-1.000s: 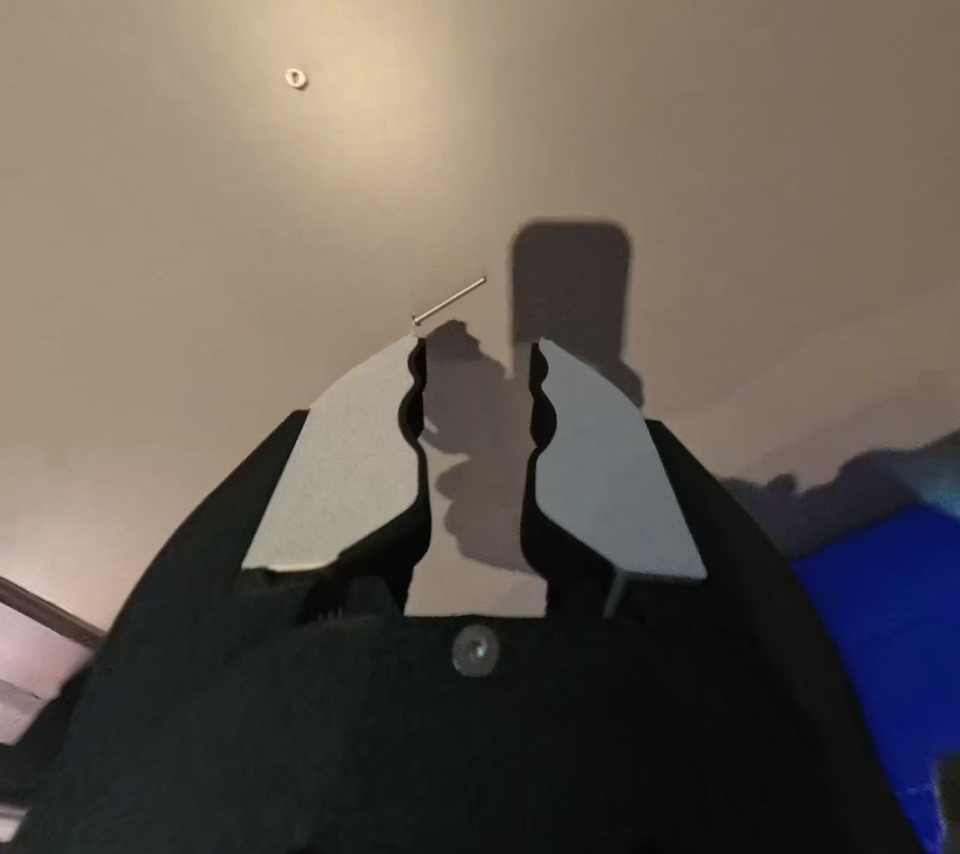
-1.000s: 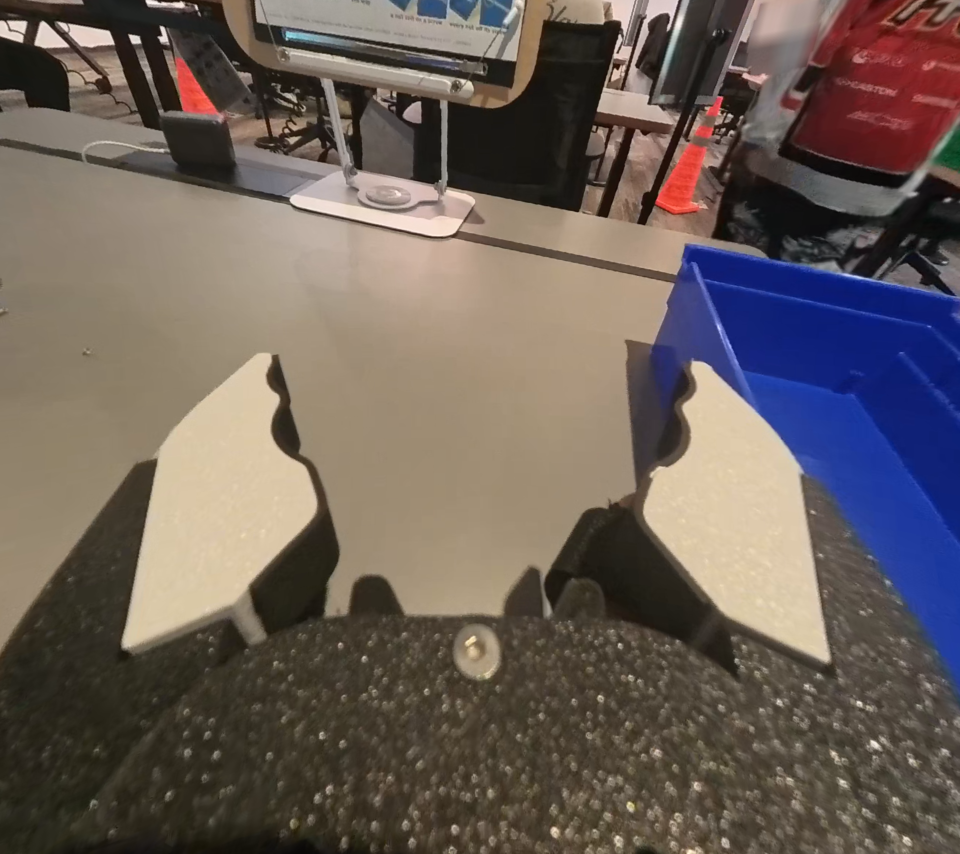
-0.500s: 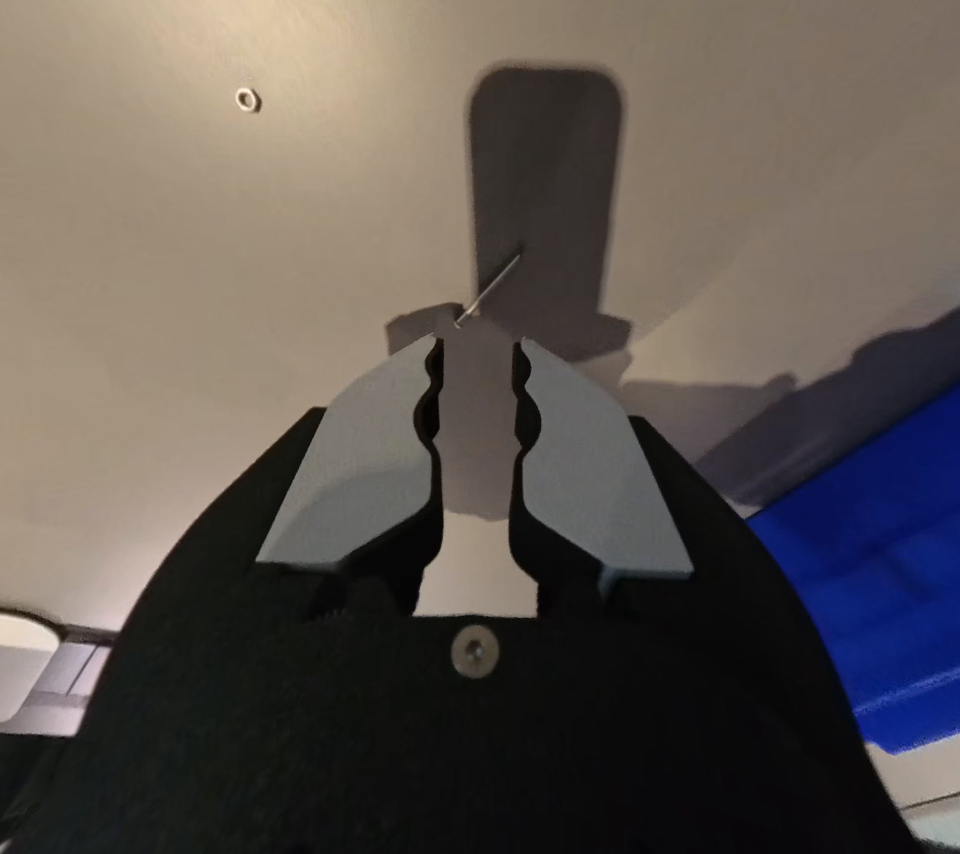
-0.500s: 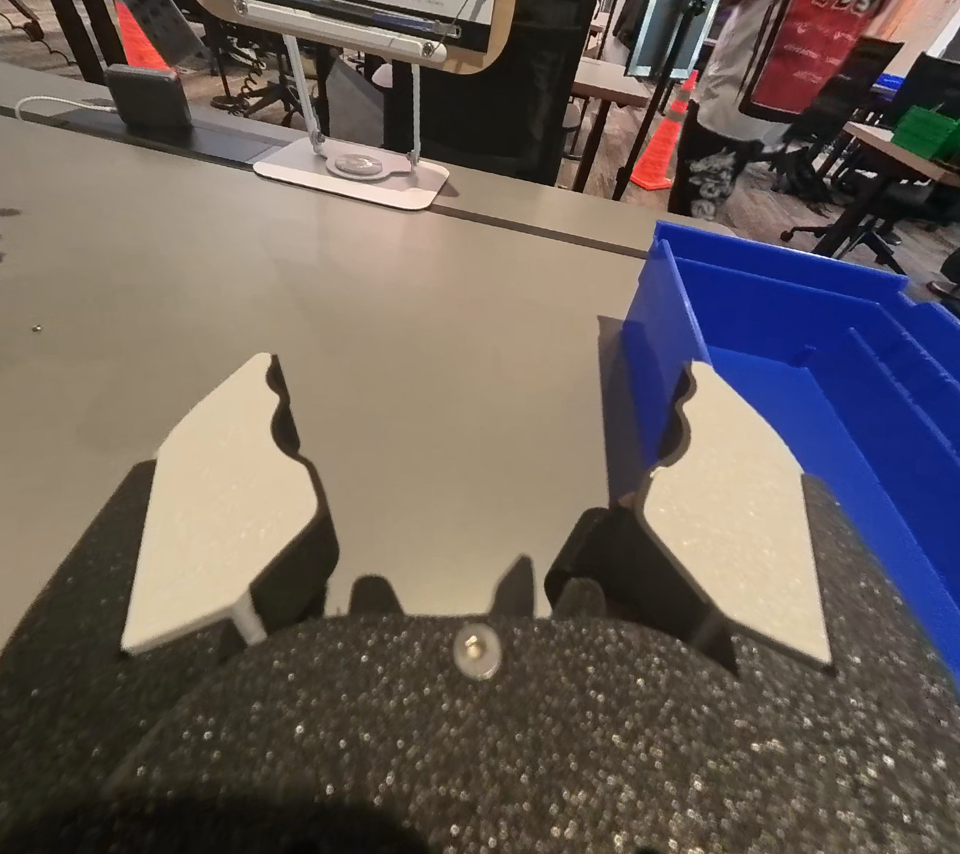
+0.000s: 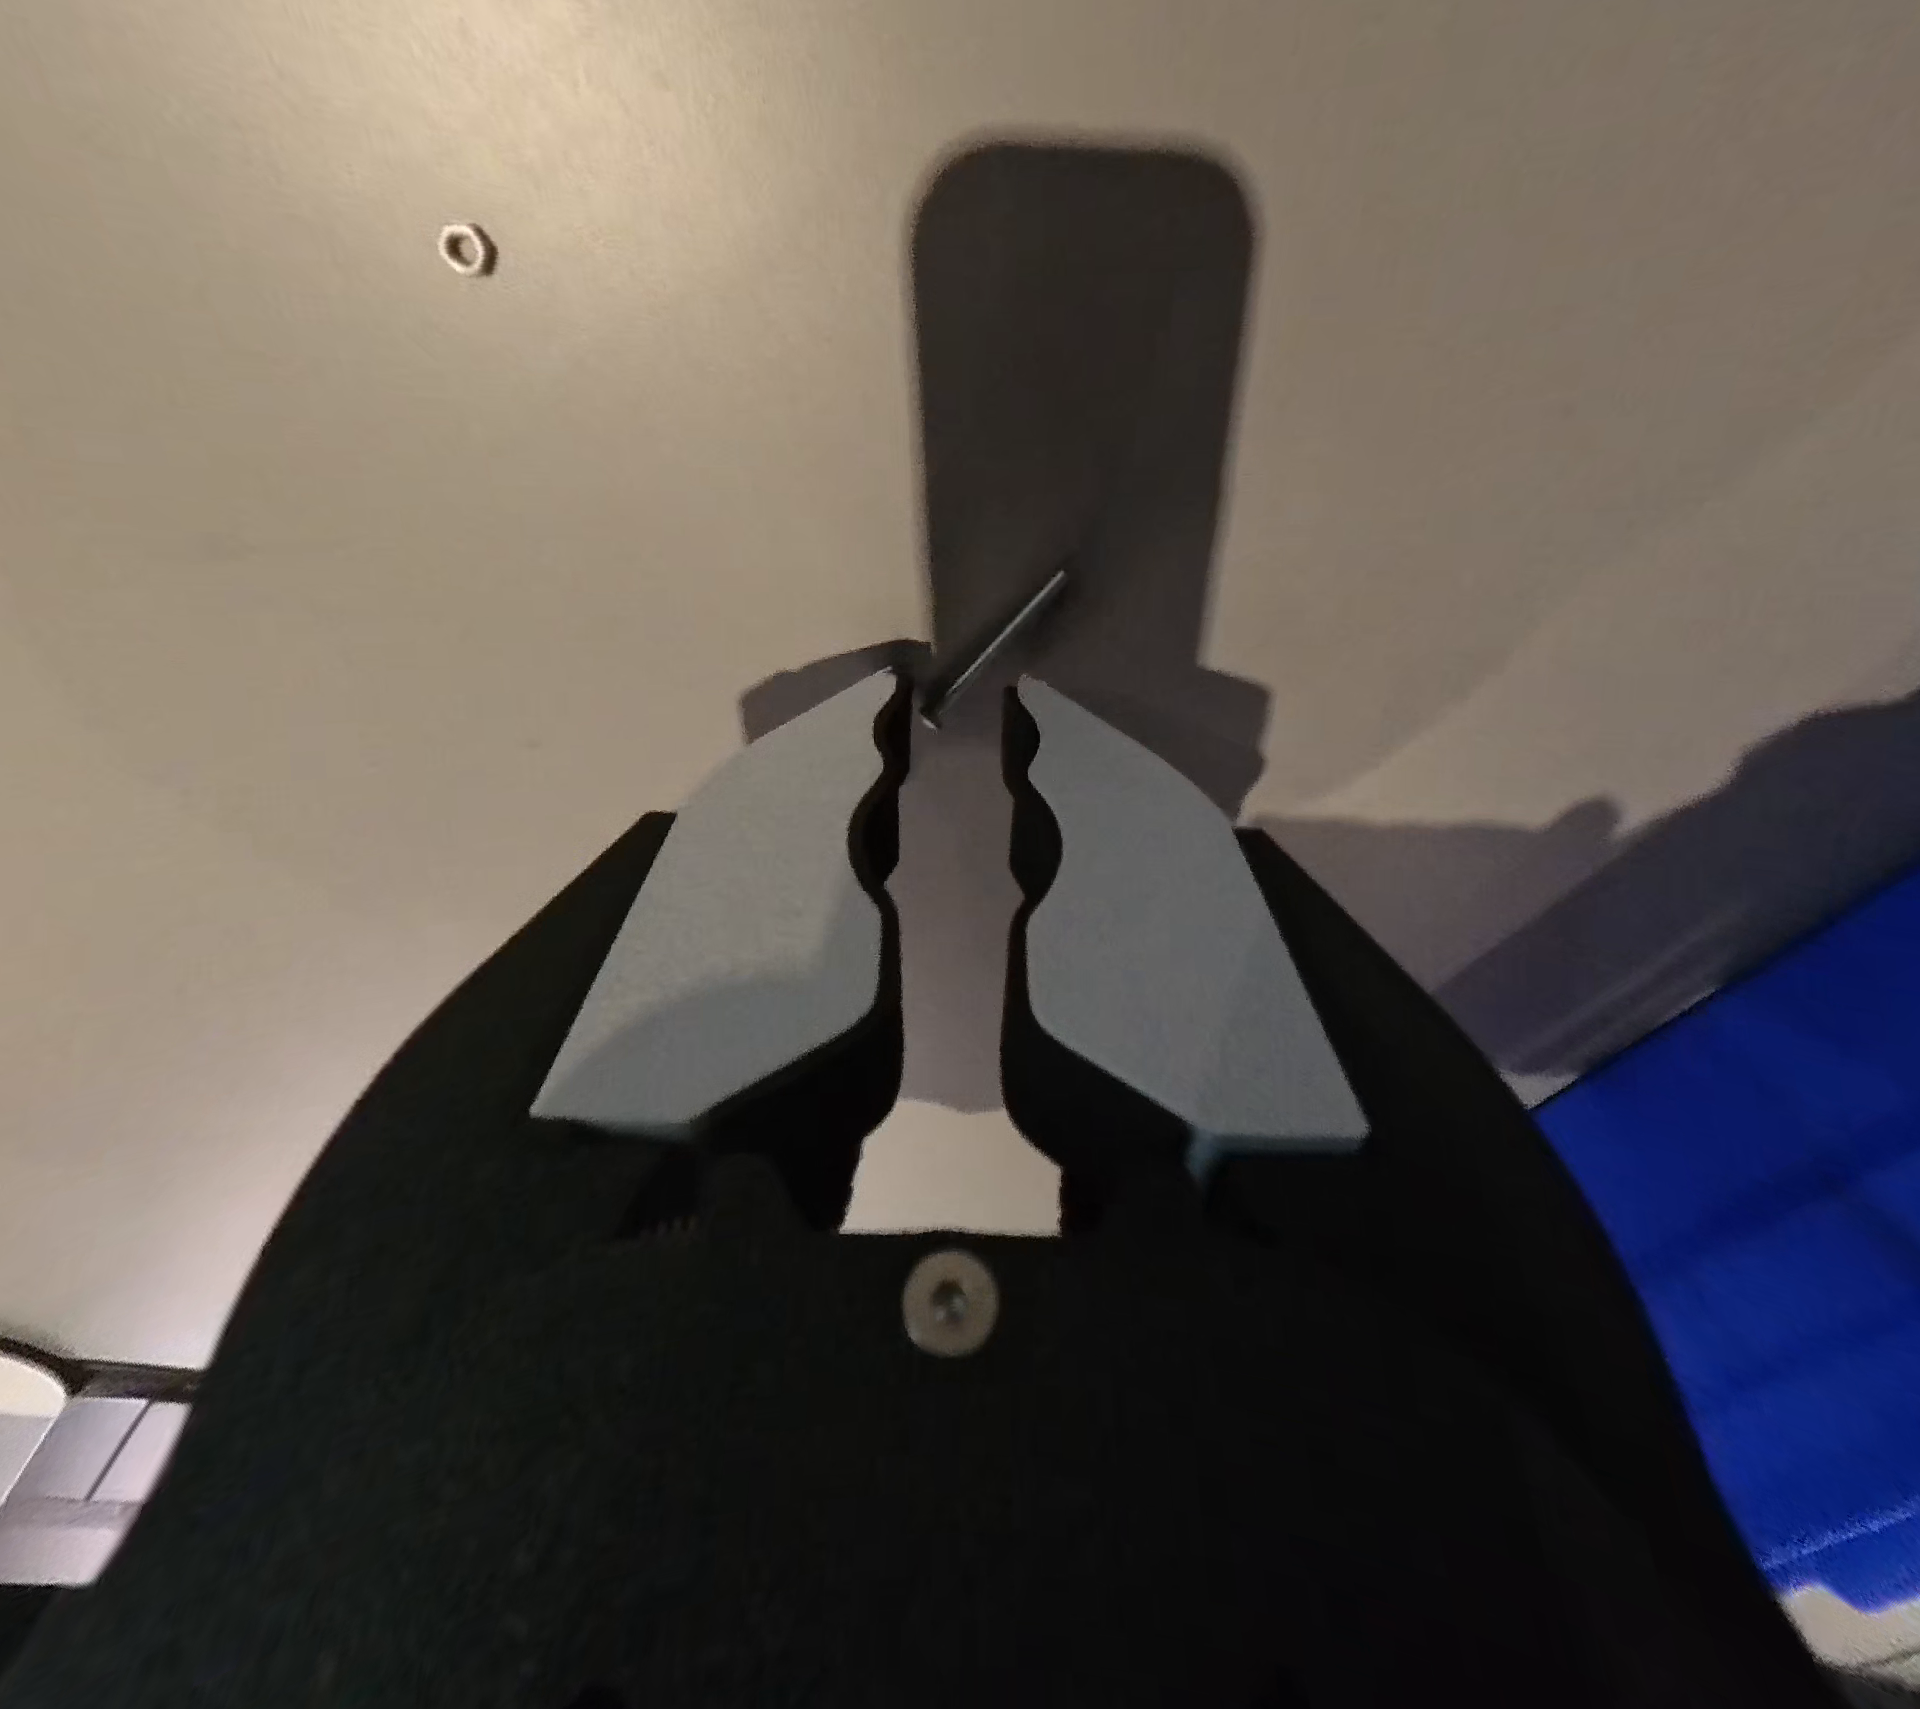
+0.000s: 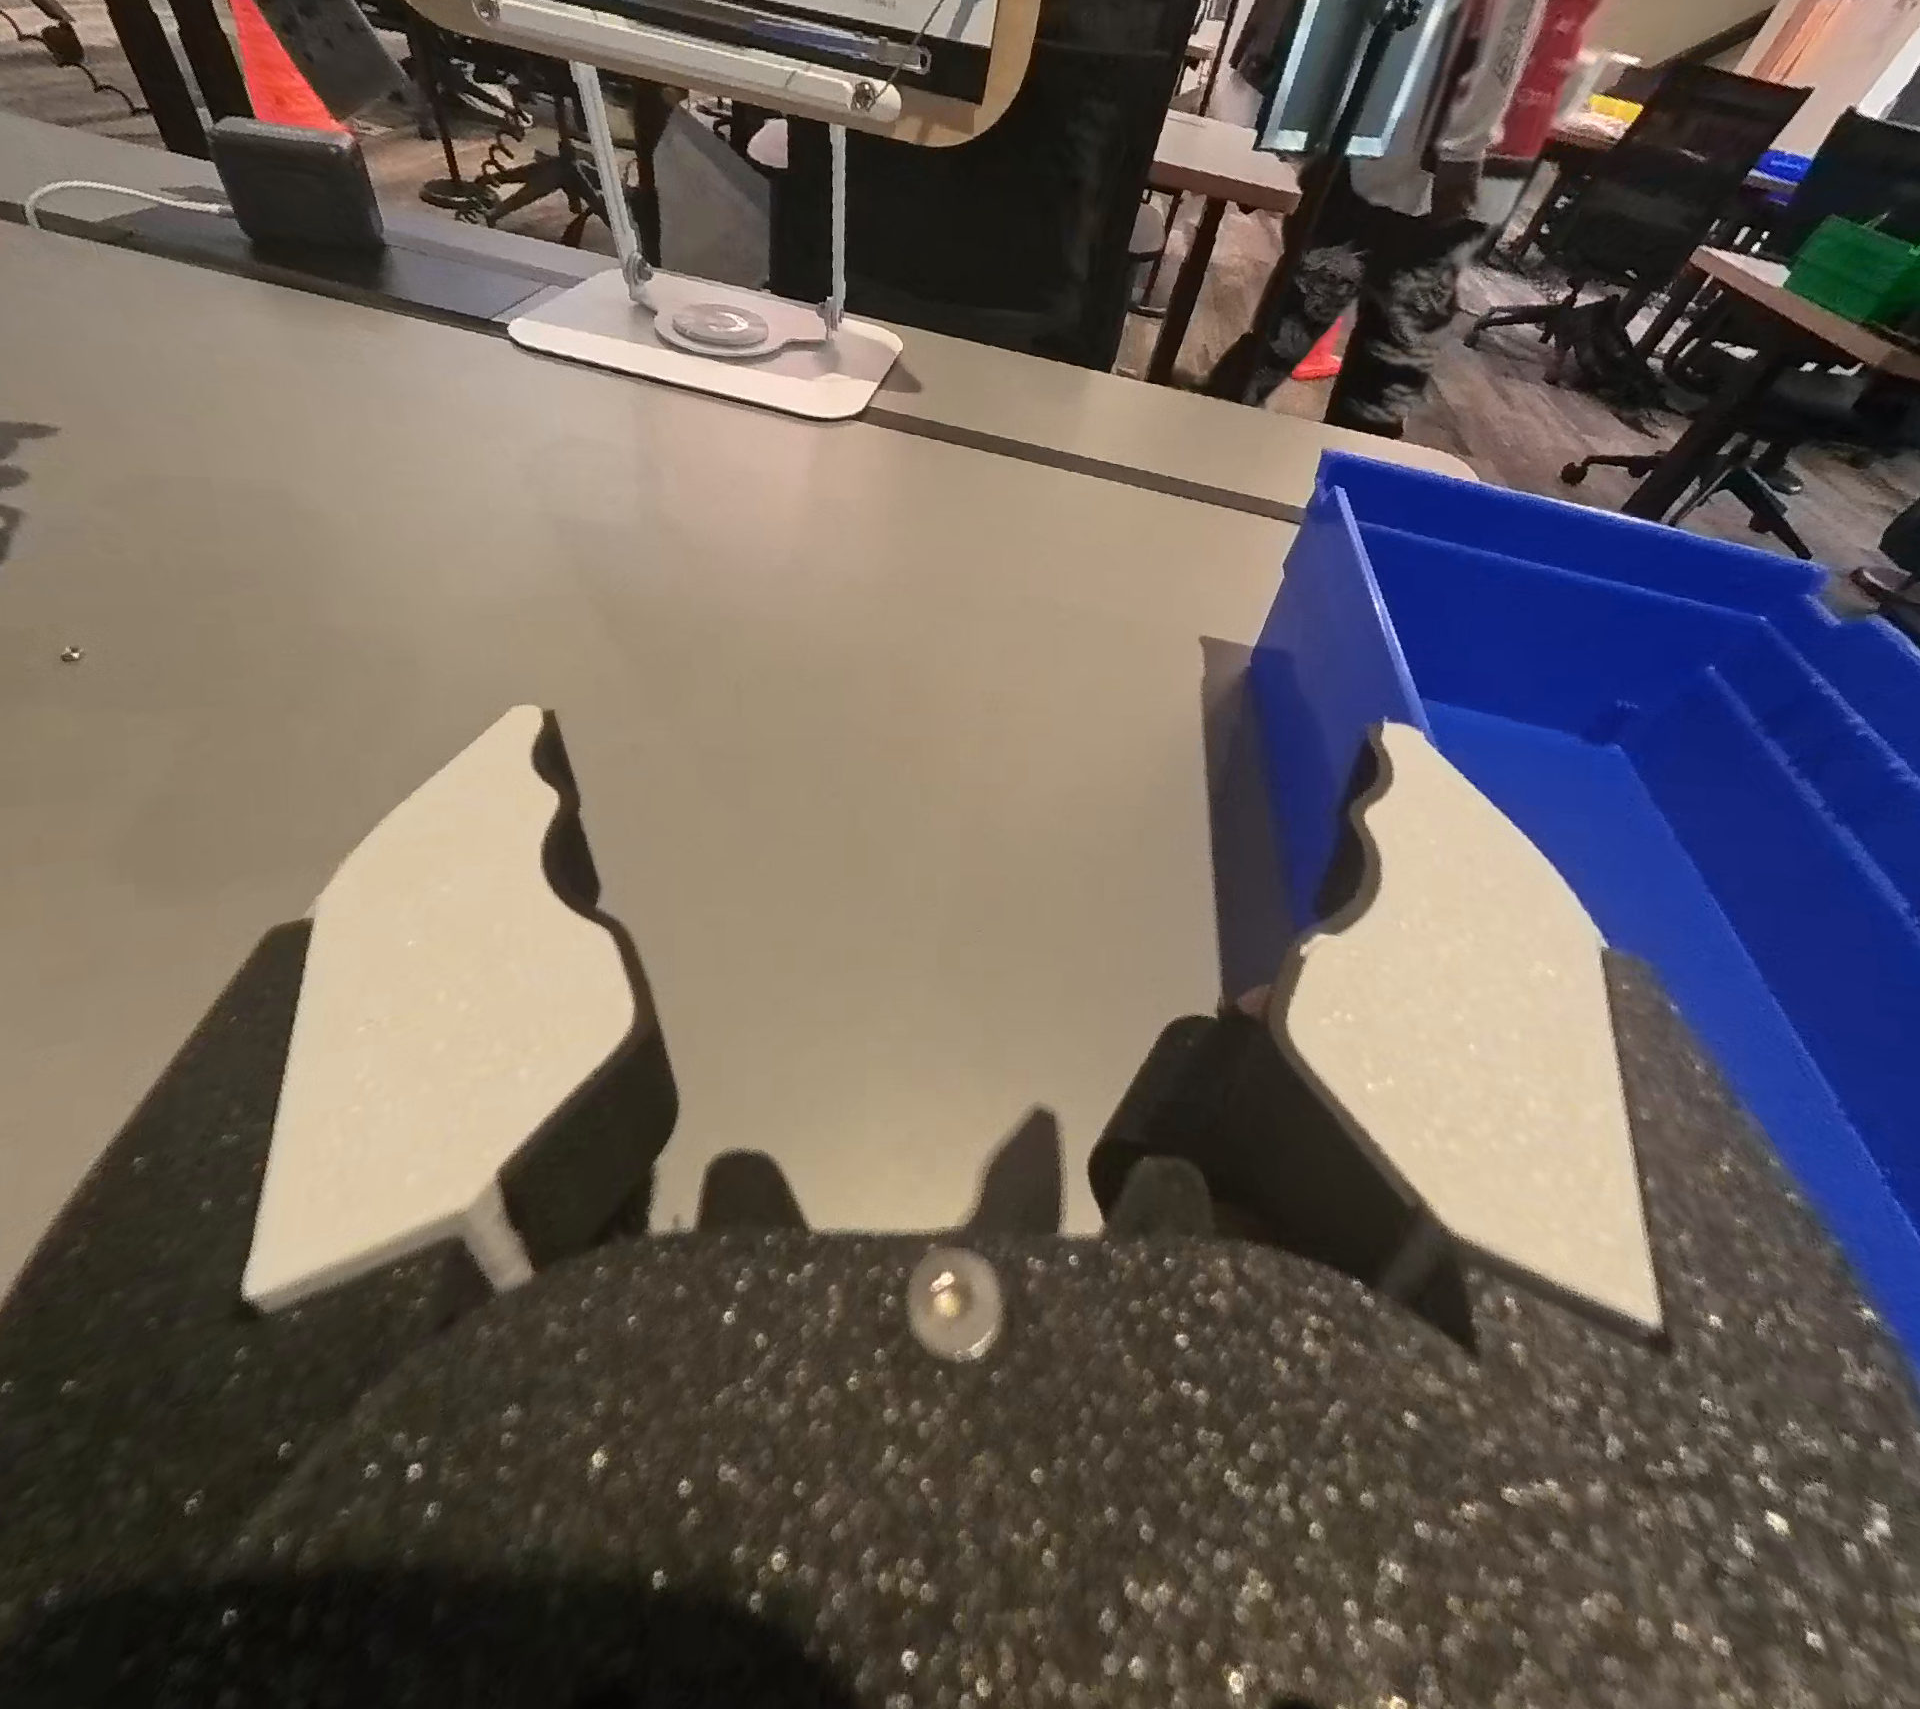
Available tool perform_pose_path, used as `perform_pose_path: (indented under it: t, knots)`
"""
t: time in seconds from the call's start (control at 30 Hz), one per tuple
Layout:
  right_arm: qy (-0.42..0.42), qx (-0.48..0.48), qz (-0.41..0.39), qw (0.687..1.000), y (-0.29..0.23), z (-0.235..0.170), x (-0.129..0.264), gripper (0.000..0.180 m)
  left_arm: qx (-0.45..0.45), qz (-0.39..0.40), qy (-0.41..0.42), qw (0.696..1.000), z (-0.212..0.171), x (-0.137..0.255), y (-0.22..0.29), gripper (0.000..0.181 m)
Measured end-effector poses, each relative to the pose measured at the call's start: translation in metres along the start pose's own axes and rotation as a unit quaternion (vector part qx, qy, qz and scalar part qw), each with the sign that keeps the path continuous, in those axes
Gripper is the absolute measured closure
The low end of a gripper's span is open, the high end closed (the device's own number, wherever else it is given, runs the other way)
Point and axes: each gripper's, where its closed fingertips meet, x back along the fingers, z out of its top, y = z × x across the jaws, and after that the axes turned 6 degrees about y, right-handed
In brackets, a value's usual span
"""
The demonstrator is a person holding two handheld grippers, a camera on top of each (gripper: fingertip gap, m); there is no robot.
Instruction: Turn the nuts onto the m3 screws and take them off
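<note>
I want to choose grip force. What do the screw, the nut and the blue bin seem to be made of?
Screw: looks like metal, a thin grey shaft with a dull sheen.
Nut: probably metal too, silvery, catching light on its hexagonal rim.
Blue bin: apparently moulded plastic, with uniform saturated colour and thin, slightly glossy walls.

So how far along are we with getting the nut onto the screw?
Nothing looks threaded yet. The nut lies alone on the table, apart from the screw. In hand: the left gripper, jaws narrowed but not shut, has its tips at the screw's head end. The right gripper is wide open and empty beside the blue bin. Left: grasp the screw, fetch the nut, turn it on and off.
</note>
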Motion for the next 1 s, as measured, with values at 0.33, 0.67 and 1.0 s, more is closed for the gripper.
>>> perform_pose_path:
  t: [0.33,0.67,1.0]
  knots:
    - [0.003,-0.003,-0.001,1.0,0.001,-0.002,-0.001,0.044,0.023,0.033,0.023,0.999,-0.001,-0.002,0.001,0.179]
    - [0.011,-0.006,0.002,1.0,0.0,0.003,-0.002,0.045,0.221,0.11,0.086,0.965,0.0,0.001,0.0,0.179]
    - [0.02,-0.009,0.021,1.0,-0.009,0.008,-0.01,0.045,0.492,0.14,0.143,0.848,0.007,0.004,0.016,0.179]
